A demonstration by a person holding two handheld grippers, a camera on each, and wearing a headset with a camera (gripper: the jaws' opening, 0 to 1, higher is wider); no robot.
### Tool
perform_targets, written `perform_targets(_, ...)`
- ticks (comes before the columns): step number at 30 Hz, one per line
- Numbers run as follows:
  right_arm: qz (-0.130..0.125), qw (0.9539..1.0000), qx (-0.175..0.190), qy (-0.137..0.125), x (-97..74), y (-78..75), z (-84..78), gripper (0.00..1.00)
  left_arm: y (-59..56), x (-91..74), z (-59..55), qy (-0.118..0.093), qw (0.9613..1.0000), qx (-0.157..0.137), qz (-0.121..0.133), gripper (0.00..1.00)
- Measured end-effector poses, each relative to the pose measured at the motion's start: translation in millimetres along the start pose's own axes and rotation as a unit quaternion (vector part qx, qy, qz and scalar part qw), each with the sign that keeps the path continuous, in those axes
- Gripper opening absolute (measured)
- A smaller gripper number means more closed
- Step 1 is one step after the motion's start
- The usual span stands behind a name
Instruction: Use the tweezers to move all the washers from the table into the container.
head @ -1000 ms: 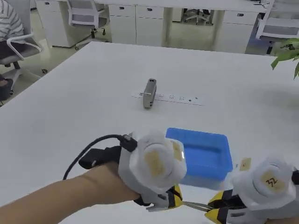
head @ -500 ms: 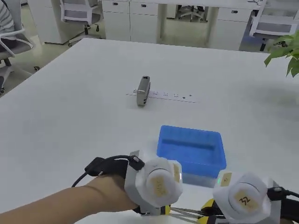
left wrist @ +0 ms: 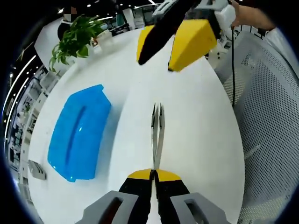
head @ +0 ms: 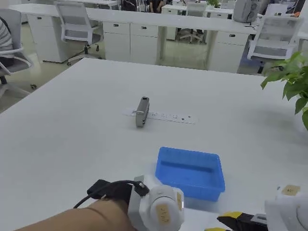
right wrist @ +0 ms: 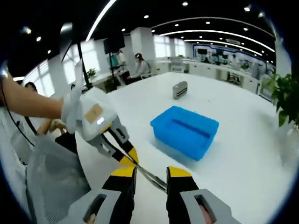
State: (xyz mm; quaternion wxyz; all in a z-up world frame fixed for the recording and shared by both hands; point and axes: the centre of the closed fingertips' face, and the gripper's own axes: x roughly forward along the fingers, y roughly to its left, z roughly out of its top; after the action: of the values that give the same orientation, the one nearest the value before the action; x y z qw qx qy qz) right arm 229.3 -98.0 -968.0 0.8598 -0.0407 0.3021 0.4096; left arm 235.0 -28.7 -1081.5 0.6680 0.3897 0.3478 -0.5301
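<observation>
My left claw [left wrist: 153,174] is clamped on the joined end of the tweezers [left wrist: 157,133], thin bright steel with the blades nearly touching. My right claw [right wrist: 152,171] stands wide, a jaw on each side of them. I judge any squeeze must be light and square, or the slick blades will twist. Beyond the shallow blue plastic container [head: 188,189], on the smooth white bench [head: 72,120], lie tiny specks [head: 168,116], likely the washers.

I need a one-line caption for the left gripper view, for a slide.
Left claw grips tweezers beside the blue container; right claw open ahead.
</observation>
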Motion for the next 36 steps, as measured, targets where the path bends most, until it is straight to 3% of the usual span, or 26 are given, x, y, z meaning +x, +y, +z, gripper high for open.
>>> perform_targets(3, -0.027, 0.9988, 0.039, -0.014, -22.2, 0.1, 10.4, 0.3, 3.0, -1.5, -0.1, 0.002, 0.9996, -0.017, 0.021, 0.01)
perform_targets(5, -0.041, 0.9977, 0.031, -0.044, -36.7, 5.0, 28.9, 0.33, 4.0, -3.4, -0.9, 0.005, 0.9992, -0.026, 0.03, 0.05)
perform_targets(6, -0.058, 0.9958, 0.041, -0.058, -47.7, 8.3, 39.8, 0.33, 3.6, -4.0, -0.4, 0.001, 0.9985, -0.044, 0.034, 0.09)
perform_targets(7, -0.059, 0.9948, 0.047, -0.069, -53.1, 13.1, 46.8, 0.33, 3.8, -5.2, 0.3, -0.003, 0.9975, -0.06, 0.036, 0.12)
perform_targets(9, -0.051, 0.9883, 0.095, -0.108, -66.2, 29.3, 66.8, 0.37, 2.4, -8.7, -1.4, -0.007, 0.9953, -0.09, 0.034, 0.23)
perform_targets(11, -0.054, 0.9825, 0.115, -0.136, -75.2, 36.0, 78.1, 0.41, 2.9, -16.2, -1.2, -0.017, 0.9938, -0.1, 0.047, 0.31)
perform_targets(12, -0.059, 0.9819, 0.108, -0.145, -79.6, 37.1, 81.4, 0.42, 5.5, -21.7, -0.7, -0.025, 0.99, -0.123, 0.064, 0.34)
perform_targets(14, -0.082, 0.9811, 0.072, -0.16, -89.9, 37.9, 88.2, 0.42, 4.0, -31.5, 2.0, -0.046, 0.9847, -0.153, 0.07, 0.41)
perform_targets(16, -0.096, 0.9797, 0.055, -0.167, -93.3, 37.5, 86.1, 0.42, 4.0, -46.7, 7.9, -0.078, 0.9733, -0.199, 0.084, 0.44)
perform_targets(17, -0.106, 0.9794, 0.051, -0.164, -92.4, 35.1, 80.8, 0.44, 2.9, -56.4, 11.9, -0.101, 0.965, -0.225, 0.09, 0.46)
perform_targets(19, -0.107, 0.9799, 0.053, -0.16, -90.9, 33.3, 74.2, 0.48, 1.1, -71.7, 15.1, -0.123, 0.9521, -0.259, 0.105, 0.55)
perform_targets(20, -0.106, 0.9786, 0.052, -0.168, -92.6, 31.3, 73.0, 0.48, -0.5, -84.5, 18.1, -0.144, 0.9423, -0.278, 0.119, 0.59)
perform_targets(22, -0.107, 0.9757, 0.05, -0.184, -96.8, 27.7, 74.6, 0.49, -1.3, -102.5, 19.6, -0.17, 0.9273, -0.3, 0.145, 0.66)
perform_targets(26, -0.127, 0.9714, 0.056, -0.193, -99.9, 14.5, 69.0, 0.56, -4.6, -150.2, 8.4, -0.234, 0.8762, -0.35, 0.235, 0.82)
perform_targets(28, -0.132, 0.9714, 0.066, -0.186, -98.1, 11.0, 63.1, 0.63, -10.0, -163.8, -1.8, -0.234, 0.8645, -0.361, 0.259, 0.89)
perform_targets(29, -0.14, 0.9715, 0.062, -0.181, -97.0, 8.9, 59.5, 0.66, -13.4, -173.0, -10.0, -0.231, 0.8551, -0.373, 0.277, 0.91)
perform_targets(30, -0.145, 0.9718, 0.058, -0.176, -96.7, 7.5, 57.3, 0.72, -15.1, -177.5, -13.6, -0.23, 0.8502, -0.38, 0.283, 0.93)
perform_targets(31, -0.154, 0.9715, 0.052, -0.173, -97.1, 6.4, 54.9, 0.74, -18.1, -183.9, -17.4, -0.235, 0.8429, -0.389, 0.288, 0.97)
perform_targets(32, -0.155, 0.9714, 0.051, -0.173, -97.1, 6.3, 54.3, 0.76, -19.7, -185.9, -18.9, -0.235, 0.8411, -0.392, 0.289, 0.99)
perform_targets(33, -0.156, 0.9714, 0.053, -0.171, -96.7, 6.0, 52.4, 0.77, -22.0, -192.9, -22.4, -0.238, 0.8346, -0.399, 0.296, 0.99)
perform_targets(36, -0.156, 0.9731, 0.056, -0.16, -93.7, 5.7, 44.7, 0.8, -26.1, -203.0, -27.4, -0.243, 0.8246, -0.408, 0.308, 0.99)
